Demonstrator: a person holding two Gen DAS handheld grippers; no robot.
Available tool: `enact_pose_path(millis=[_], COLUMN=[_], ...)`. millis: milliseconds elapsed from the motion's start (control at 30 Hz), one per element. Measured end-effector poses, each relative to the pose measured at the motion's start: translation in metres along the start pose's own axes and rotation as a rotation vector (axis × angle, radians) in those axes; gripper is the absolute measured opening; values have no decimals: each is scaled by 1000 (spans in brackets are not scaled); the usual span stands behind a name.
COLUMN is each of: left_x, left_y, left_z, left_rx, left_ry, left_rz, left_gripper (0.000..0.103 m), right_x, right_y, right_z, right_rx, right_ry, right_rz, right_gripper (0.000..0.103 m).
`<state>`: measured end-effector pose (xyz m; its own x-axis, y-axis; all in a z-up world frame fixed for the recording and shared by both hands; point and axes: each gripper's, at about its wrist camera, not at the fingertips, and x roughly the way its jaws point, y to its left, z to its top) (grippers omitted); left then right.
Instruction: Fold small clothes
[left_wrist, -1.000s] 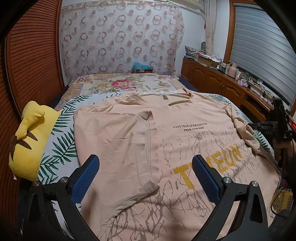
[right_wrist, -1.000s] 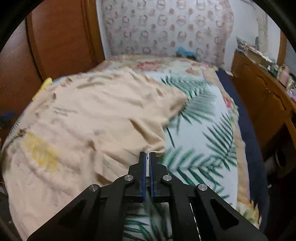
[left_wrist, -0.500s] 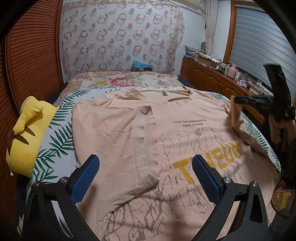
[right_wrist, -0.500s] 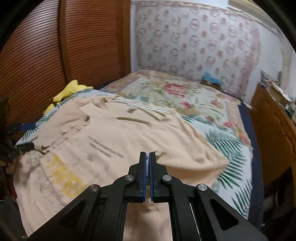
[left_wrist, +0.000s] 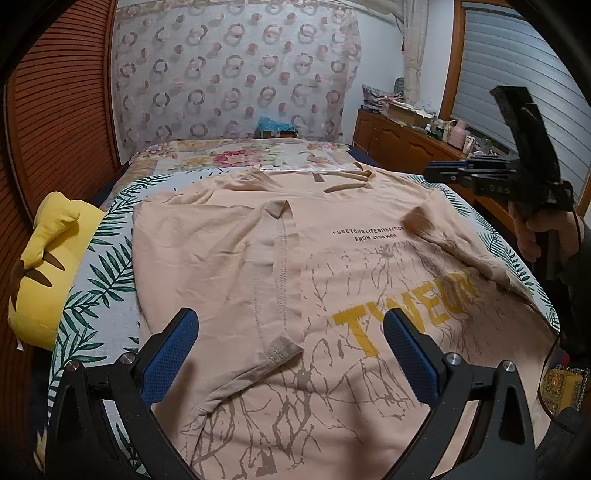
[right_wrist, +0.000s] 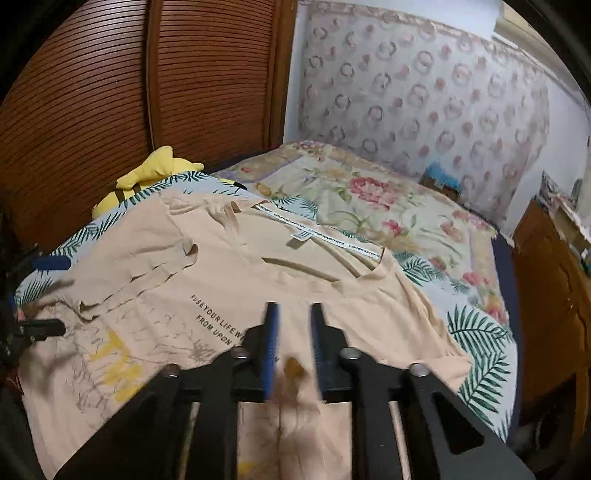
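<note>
A peach T-shirt (left_wrist: 332, 258) lies spread on the bed (left_wrist: 99, 280), front side up, with its collar toward the far end and its hem near the cameras. The bed has a cover with green leaves, and a yellow plush toy (left_wrist: 44, 266) sits at its left edge.

The fold appears to be in the early middle part. The left sleeve (left_wrist: 273, 273) and the left side of the shirt are already turned inward, so the stitched seam runs down the chest. On the right side, the right sleeve (left_wrist: 424, 225) is also brought over the front, but it lies loose and wrinkled, not flat.

The left gripper (left_wrist: 288, 350) hovers over the hem area with its jaws wide apart and nothing between them. The right gripper (right_wrist: 291, 350) is above the right part of the shirt, held by a hand (left_wrist: 543, 236). Its jaws are opening now, with only a narrow gap. In the right wrist view, cloth shows in the gap, but the picture is blurred there, so it cannot be told if this is cloth inside the gap or only the shirt under it. The pads seem not to press it.

What is left, probably: to smooth the right side, then fold the shirt from hem to collar.
</note>
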<state>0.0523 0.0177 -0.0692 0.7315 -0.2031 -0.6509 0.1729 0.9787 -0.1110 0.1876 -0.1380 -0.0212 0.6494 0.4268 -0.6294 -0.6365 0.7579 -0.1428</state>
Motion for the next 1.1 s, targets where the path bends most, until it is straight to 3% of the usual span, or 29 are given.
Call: enact_pose_path(millis=[100,533,700,867,1100], left_x=[0,5,12,19,21], left_y=[-1,-20,-30,-43,-51], left_z=[0,3,6,11,12], left_rx=[-1,38,57,98,113], left_ry=[-1,10,22,31,36], left_rz=[-4,-37,-58,-64,-66], left_gripper=[101,101,101,101,101], right_x=[-10,-59,-67,-61,-59], right_y=[-1,-19,-21,-18,3], right_z=[-13,-102,-132,-138,-127], right_rx=[28,196,269,279,235], right_ry=[0,108,140,153,131], right_rz=[-10,-51,-23,-12,92], right_gripper=[30,30,30,30,26])
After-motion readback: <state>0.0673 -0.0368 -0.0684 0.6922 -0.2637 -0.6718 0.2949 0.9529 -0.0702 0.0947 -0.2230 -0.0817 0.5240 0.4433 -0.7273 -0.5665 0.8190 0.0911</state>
